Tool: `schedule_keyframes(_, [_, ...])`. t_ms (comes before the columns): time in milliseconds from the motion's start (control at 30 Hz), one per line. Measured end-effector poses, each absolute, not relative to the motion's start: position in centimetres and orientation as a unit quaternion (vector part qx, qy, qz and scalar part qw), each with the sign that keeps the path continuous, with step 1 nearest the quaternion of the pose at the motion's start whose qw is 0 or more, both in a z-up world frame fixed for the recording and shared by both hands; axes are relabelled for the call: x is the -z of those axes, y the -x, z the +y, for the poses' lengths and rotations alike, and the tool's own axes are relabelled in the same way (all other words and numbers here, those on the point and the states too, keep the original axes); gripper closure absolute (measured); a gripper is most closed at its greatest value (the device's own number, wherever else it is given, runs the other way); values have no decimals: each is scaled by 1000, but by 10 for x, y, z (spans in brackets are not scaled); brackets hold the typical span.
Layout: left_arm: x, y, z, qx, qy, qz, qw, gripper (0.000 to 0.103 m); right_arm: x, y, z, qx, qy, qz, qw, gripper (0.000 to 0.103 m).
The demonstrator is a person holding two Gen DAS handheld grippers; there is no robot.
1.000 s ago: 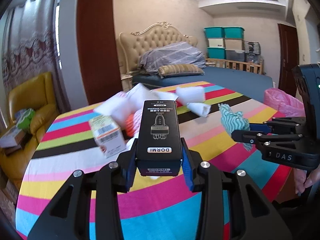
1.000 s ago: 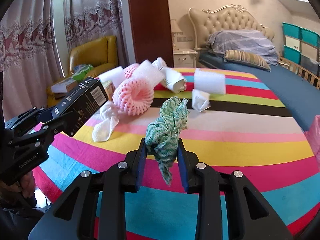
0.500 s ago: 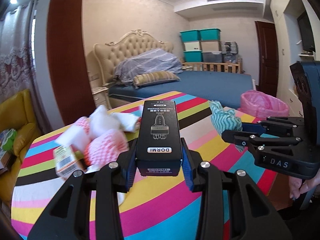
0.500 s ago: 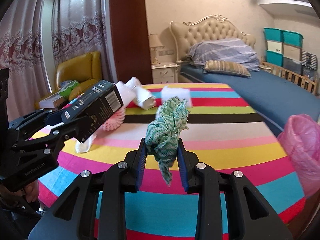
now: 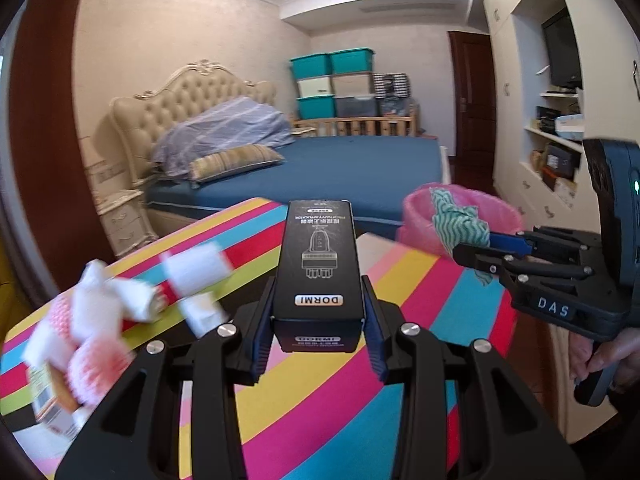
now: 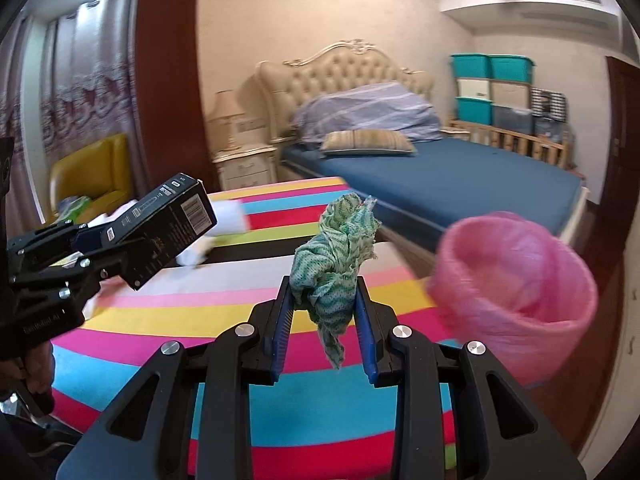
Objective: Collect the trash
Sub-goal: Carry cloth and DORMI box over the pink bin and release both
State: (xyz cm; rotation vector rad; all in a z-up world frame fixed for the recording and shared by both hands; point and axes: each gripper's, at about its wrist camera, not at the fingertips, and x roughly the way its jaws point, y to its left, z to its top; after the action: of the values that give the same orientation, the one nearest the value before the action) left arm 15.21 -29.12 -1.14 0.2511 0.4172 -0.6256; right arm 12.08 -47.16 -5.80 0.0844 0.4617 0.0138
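Note:
My left gripper (image 5: 318, 320) is shut on a black DORMI box (image 5: 318, 264), held above the striped table (image 5: 320, 412); the same box (image 6: 168, 228) shows at the left of the right wrist view. My right gripper (image 6: 324, 304) is shut on a crumpled green-and-white cloth (image 6: 334, 264), which in the left wrist view hangs as the cloth (image 5: 456, 224) in front of the pink-lined bin (image 5: 460, 216). That bin (image 6: 516, 288) stands just past the table's right edge, to the right of the cloth.
Blurred white paper scraps (image 5: 196, 272), pink foam nets (image 5: 96, 368) and a small carton (image 5: 52, 408) lie on the table's left side. A blue bed (image 6: 440, 176) stands behind, a yellow armchair (image 6: 96, 172) at far left, shelves (image 5: 560, 136) at right.
Both grippers have swung to the right with their loads. The trash pile has slid to the left of the views and the pink bin has come much closer.

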Motion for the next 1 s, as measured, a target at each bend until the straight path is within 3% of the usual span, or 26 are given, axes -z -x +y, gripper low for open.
schedule_keyframes(600, [-2,-211,-496,416,-132,216,874,65,63,-124,-648,109,-78,235,963,73])
schedule_keyframes(1000, [10,-250,-580,446,-133,259,846,65,68,-141,-696,121,-89,246,957,72])
